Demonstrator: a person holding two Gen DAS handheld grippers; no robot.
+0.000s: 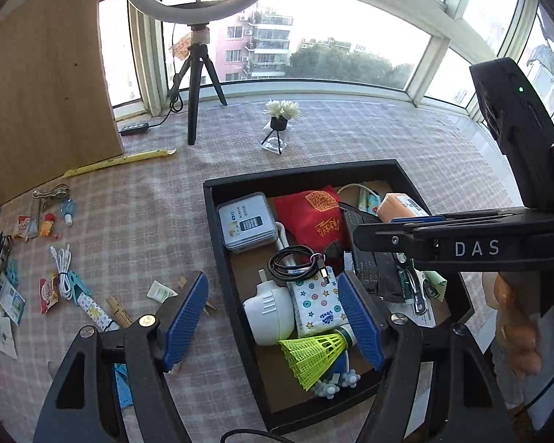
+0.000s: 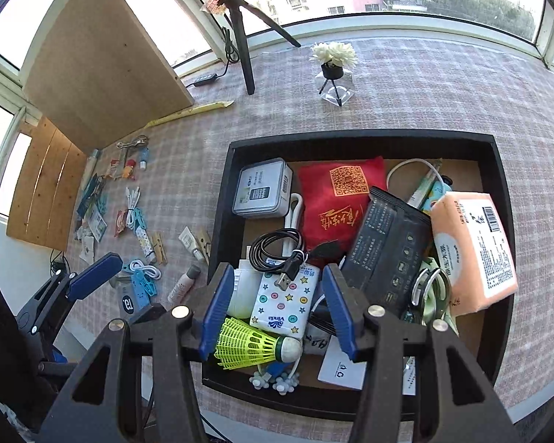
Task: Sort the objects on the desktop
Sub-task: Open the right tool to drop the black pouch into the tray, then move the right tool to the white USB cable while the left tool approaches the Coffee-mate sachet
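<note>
We worked over the counter (image 2: 424, 85), a plaid-covered surface filling most of both views. The black tray (image 2: 498, 221) sat lower centre to right of the right wrist view, crammed with things already sorted in: a red pouch (image 2: 336, 199), a black packet (image 2: 387, 243), an orange tissue pack (image 2: 472, 247), a grey tin (image 2: 262, 192), a patterned tissue pack (image 2: 288, 302), a coiled black cable (image 2: 277, 249) and a yellow shuttlecock (image 2: 251, 343). Loose items (image 1: 55, 280) still lay unsorted at the left of the left wrist view: white cables, clips, clothespins and sachets.

We judged the main risk to be the crowding. Anything more dropped into the tray could land on the heap and slide out over the rim, and a finger lowered there could snag the cable loop or knock the light shuttlecock. The small flat sachets outside the tray looked hard to pinch and liable to slip.

The left hand-held gripper (image 1: 273, 317) hung with its blue pads spread wide across the tray's left wall, holding nothing. The right hand-held gripper (image 2: 277, 313) hovered above the tray's near end, pads likewise well apart and empty, framing the patterned pack without clear contact.
</note>
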